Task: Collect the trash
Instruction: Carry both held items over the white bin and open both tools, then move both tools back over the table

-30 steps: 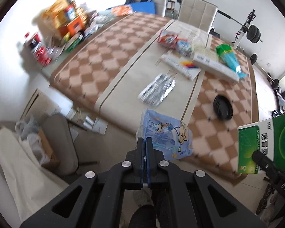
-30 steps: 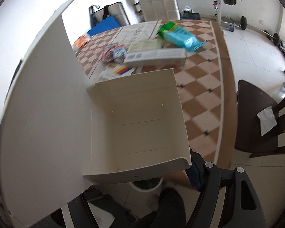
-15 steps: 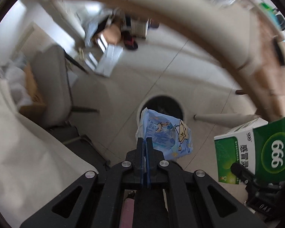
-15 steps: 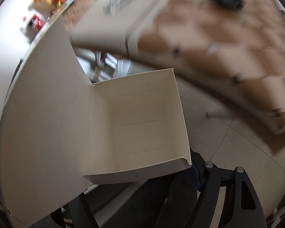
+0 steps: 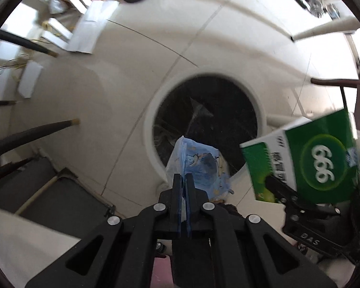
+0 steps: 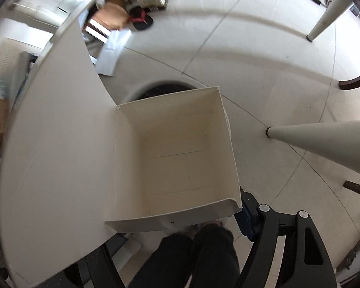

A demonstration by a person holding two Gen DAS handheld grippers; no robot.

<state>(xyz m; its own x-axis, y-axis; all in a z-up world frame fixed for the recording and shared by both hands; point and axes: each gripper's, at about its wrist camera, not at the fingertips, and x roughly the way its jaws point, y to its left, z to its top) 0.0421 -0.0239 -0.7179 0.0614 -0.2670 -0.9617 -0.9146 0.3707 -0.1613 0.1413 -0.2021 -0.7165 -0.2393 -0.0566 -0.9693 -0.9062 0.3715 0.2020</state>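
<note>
The left gripper (image 5: pixel 183 180) was clamped narrow on a crinkled pale-blue plastic wrapper with cartoon print (image 5: pixel 199 165), its two black fingers (image 5: pixel 176 192) nearly meeting on the wrapper's near edge. The right gripper (image 5: pixel 274 187), seen at 4 o'clock in the left wrist view, gripped an open green-and-white cardboard carton marked 666 (image 5: pixel 307 156); only one of its black fingers (image 6: pixel 248 210) showed in its own camera, so the width of its jaws could not be told beyond the carton wall being pinched there.

The pale tiled floor (image 5: pixel 122 91) filled both views. On it stood a round white-rimmed trash bin with a black liner (image 5: pixel 205 120), its mouth at the centre of the left wrist view. The carton's cream inside (image 6: pixel 177 158) faced the right wrist camera, with its broad flap (image 6: pixel 50 148) spread toward 9 o'clock and the bin's rim (image 6: pixel 141 90) peeking beyond it at 12 o'clock. The wrapper hung over the bin's near edge, toward 6 o'clock of the opening. The carton hovered just beside the bin at 4 o'clock. White table legs (image 6: pixel 324 141) crossed at 3 o'clock, and loose white boxes (image 5: pixel 84 33) lay at 10 o'clock.
</note>
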